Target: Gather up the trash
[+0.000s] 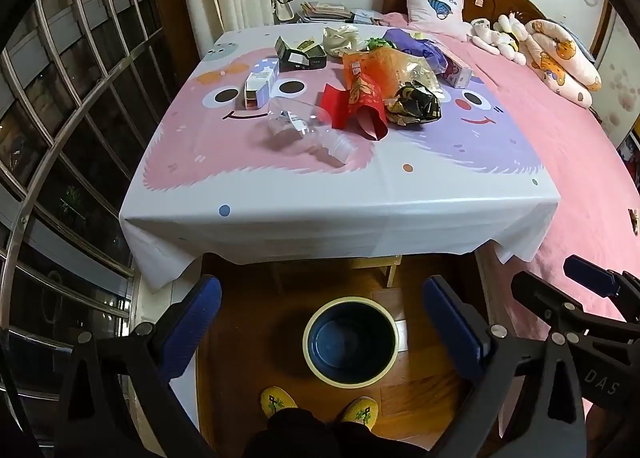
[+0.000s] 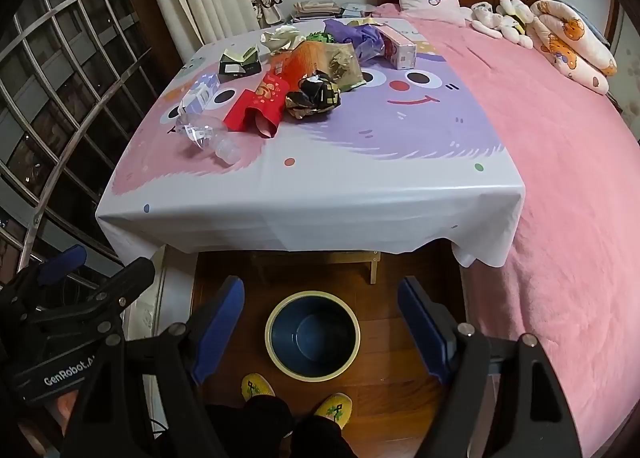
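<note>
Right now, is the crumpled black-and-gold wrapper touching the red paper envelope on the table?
Touching. In the right wrist view the crumpled black-and-gold wrapper presses against the red paper envelope's right edge with no cloth showing between them; the left wrist view agrees.

Two handheld grippers share one build: black plastic frames with triangular cut-outs and silver round rivets behind the jaws. The left gripper [image 1: 322, 324] and the right gripper [image 2: 320, 322] each carry two long blue ribbed pads [image 1: 192, 324] at the jaw tips. White lettering marks the black frames behind the jaws. Below the jaws, the person wears yellow knitted slippers [image 1: 360, 412] and dark trousers [image 2: 276, 418].
</note>
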The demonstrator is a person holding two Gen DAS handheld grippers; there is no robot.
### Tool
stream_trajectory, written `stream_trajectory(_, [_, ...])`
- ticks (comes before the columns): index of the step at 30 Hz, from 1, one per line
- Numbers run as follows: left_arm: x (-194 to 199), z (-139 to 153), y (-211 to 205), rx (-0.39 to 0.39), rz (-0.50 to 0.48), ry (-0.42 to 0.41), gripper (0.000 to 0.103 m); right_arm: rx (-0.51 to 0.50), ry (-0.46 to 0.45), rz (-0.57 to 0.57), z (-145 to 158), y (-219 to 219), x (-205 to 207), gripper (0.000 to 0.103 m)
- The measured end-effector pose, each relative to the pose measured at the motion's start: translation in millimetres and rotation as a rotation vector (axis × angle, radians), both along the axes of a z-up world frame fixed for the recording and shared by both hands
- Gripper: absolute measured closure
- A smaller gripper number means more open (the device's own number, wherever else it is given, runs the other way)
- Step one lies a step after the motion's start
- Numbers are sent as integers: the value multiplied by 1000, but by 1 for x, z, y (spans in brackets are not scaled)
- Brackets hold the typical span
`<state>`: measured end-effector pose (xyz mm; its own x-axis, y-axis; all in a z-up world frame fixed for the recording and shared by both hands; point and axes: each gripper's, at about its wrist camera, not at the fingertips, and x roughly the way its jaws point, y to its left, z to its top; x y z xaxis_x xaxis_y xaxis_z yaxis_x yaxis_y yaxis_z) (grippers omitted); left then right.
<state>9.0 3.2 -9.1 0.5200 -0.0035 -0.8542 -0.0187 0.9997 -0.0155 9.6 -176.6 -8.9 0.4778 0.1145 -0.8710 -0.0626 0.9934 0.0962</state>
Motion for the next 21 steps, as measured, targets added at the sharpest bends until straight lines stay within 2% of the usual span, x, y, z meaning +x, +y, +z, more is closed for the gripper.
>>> stream_trajectory(21, [0, 8, 1, 5, 17, -20, 3, 3, 4, 12, -1, 0, 4, 23])
